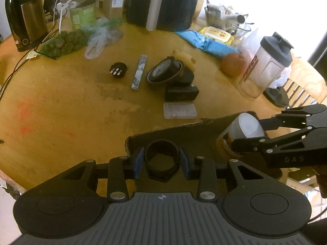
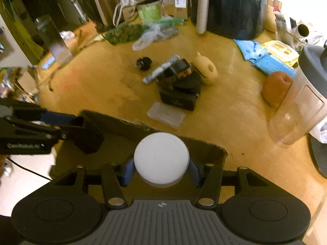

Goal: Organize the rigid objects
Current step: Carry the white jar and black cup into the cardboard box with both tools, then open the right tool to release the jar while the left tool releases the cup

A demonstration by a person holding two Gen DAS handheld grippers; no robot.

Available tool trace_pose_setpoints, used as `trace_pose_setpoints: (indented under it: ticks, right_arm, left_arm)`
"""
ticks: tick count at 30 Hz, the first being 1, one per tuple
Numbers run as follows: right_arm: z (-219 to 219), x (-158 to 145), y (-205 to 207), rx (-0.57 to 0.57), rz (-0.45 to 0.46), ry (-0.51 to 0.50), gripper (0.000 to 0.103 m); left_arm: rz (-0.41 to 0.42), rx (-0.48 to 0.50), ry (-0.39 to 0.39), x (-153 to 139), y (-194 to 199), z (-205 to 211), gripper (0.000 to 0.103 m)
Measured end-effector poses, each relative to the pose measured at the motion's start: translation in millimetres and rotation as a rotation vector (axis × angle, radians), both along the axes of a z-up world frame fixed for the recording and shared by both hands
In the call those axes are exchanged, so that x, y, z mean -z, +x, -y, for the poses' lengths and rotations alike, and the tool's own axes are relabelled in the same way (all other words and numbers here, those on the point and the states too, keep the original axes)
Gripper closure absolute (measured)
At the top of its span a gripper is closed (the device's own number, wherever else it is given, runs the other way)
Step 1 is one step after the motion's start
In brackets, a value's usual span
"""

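The left tongs stand a little open around a black ring; whether the blue pads touch it I cannot tell. The right tongs are closed on a white-lidded jar, pads pressed to its sides. Both hang over a dark cardboard box at the near edge of the table. Farther out lie a clear case, a black block, tape rolls, a patterned bar and a small black plug. Near the right edge stand an apple and a shaker bottle.
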State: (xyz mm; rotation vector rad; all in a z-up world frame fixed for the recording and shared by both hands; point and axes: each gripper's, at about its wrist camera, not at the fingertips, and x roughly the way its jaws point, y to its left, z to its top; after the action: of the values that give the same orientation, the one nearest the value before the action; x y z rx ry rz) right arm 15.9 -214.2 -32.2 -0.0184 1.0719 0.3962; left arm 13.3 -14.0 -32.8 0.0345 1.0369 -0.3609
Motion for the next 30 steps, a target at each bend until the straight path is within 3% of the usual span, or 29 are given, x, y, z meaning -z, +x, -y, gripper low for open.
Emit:
trace_pose_setpoints:
  ticks: [8, 12, 16, 19, 26, 30]
  right_arm:
    - [-2, 13, 0, 0.062, -0.001, -0.082, 0.046]
    - [-4, 16, 1, 0.066, 0.003, -0.120, 0.046]
    - [-6, 10, 0, 0.073, 0.029, -0.118, 0.045]
    - [-8, 1, 0, 0.070, 0.042, -0.094, 0.035]
    - [-8, -15, -3, 0.093, 0.068, -0.023, 0.009]
    - [-5, -18, 2, 0.114, 0.065, -0.022, 0.004]
  left_arm:
    - [0.029, 0.032, 0.082, 10, 2, 5, 0.066]
    - [0.038, 0.037, 0.087, 12, 2, 6, 0.065]
    - [0.046, 0.047, 0.095, 11, 0, 8, 0.058]
    - [0.055, 0.043, 0.073, 7, -2, 7, 0.052]
    - [0.091, 0.003, 0.055, -6, -4, 0, 0.051]
    - [0.104, -0.033, 0.046, -11, -5, -6, 0.051]
